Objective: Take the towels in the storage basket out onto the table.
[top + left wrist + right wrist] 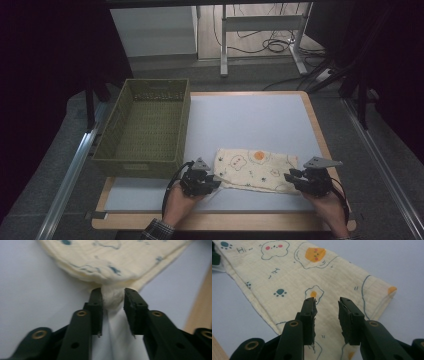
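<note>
One cream cloth [255, 170] lies flat on the bench [250, 120], near the front edge and toward the right front corner. One green woven basket [145, 127] stands at the left edge of the bench, its near corner just beside the cloth's left end. Two grippers work at the cloth, one at each end.

The left gripper [113, 296] sits at the cloth's [112, 262] left front corner. Its two black jaws pinch a bunched fold of the fabric between them, the pads pressing on it from both sides. In the high view the left gripper [214, 179] meets the cloth's left end, with the person's left hand [182, 202] behind it.

The right gripper [327, 301] hovers over the right part of the cloth [287, 277] with its jaws spread apart; fabric shows in the gap, but the pads do not press on it. In the high view the right gripper [291, 176] is at the cloth's right end.

The cloth is printed with cartoon figures, paw marks and fried eggs. The word "Hi" can be read twice in the right gripper view, beside a white figure with pink cheeks.
</note>
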A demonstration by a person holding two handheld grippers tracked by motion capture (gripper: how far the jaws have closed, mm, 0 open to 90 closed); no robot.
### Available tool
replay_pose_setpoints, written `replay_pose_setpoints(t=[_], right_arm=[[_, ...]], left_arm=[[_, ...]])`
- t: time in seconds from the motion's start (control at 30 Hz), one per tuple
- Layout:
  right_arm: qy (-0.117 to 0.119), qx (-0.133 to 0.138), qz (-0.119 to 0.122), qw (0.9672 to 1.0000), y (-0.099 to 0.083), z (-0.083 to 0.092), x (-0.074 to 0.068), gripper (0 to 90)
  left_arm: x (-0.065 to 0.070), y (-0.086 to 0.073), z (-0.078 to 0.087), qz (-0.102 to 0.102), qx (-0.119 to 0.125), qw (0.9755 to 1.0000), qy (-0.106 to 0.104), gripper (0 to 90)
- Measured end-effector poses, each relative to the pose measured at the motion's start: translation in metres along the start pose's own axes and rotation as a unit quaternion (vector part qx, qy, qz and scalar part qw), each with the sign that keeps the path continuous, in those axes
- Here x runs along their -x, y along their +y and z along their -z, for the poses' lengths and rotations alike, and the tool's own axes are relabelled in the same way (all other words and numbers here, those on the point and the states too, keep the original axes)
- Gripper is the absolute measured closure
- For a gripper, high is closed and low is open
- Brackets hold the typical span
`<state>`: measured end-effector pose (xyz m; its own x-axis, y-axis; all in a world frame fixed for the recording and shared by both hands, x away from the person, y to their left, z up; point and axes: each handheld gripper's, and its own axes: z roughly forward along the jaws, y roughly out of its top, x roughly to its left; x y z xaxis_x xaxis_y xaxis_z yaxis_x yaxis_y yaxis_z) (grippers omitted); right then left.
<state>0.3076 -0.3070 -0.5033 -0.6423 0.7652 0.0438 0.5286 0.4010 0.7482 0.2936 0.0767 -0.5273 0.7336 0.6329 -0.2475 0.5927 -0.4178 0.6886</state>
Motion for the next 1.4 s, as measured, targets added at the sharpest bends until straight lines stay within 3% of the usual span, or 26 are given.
replay_pose_setpoints(t=[0.1, 0.17, 0.27, 0.37, 0.47, 0.6, 0.77, 0.93, 1.0, 1.1, 1.4], right_arm=[[-0.002, 0.0, -0.003, 1.0, -0.001, 0.0, 0.002, 65.9], [-0.002, 0.002, -0.004, 1.0, -0.001, 0.0, 0.002, 65.7], [-0.001, 0.0, -0.003, 1.0, -0.003, -0.001, 0.001, 65.3], [-0.003, -0.001, -0.004, 1.0, -0.004, 0.0, 0.001, 65.2], [-0.003, 0.004, -0.006, 1.0, -0.005, 0.005, 0.002, 65.2], [-0.003, 0.001, -0.01, 0.9999, -0.007, 0.017, 0.006, 65.8], [0.007, -0.002, -0.015, 0.9999, -0.017, 0.031, 0.006, 64.5], [0.014, -0.03, -0.001, 0.9995, -0.028, 0.022, -0.003, 64.1], [-0.002, -0.036, 0.009, 0.9993, -0.031, 0.018, -0.005, 74.8], [0.0, -0.026, 0.012, 0.9996, -0.029, 0.02, -0.005, 85.2], [-0.004, -0.011, 0.021, 0.9997, -0.021, 0.034, -0.009, 86.7]], left_arm=[[0.005, -0.003, 0.017, 0.007, 0.007, 0.9998, -0.017, 70.8], [0.009, -0.009, 0.03, 0.005, 0.004, 1.0, 0.001, 66.9], [0.013, -0.012, 0.042, -0.011, 0.002, 0.9989, 0.045, 62.0], [0.014, -0.002, 0.038, -0.023, 0.014, 0.9982, 0.053, 59.9], [0.011, 0.011, 0.023, -0.048, 0.015, 0.996, 0.075, 60.1], [0.004, 0.018, 0.007, -0.051, 0.019, 0.9954, 0.079, 59.8], [-0.004, 0.011, -0.003, -0.054, 0.008, 0.9953, 0.081, 56.9], [-0.008, 0.007, -0.006, -0.055, 0.003, 0.996, 0.07, 75.1], [-0.007, 0.008, -0.006, -0.056, 0.007, 0.9962, 0.067, 82.5], [-0.004, 0.012, -0.002, -0.06, 0.015, 0.9957, 0.068, 84.8], [0.013, 0.016, 0.017, -0.063, 0.022, 0.9958, 0.062, 82.8]])
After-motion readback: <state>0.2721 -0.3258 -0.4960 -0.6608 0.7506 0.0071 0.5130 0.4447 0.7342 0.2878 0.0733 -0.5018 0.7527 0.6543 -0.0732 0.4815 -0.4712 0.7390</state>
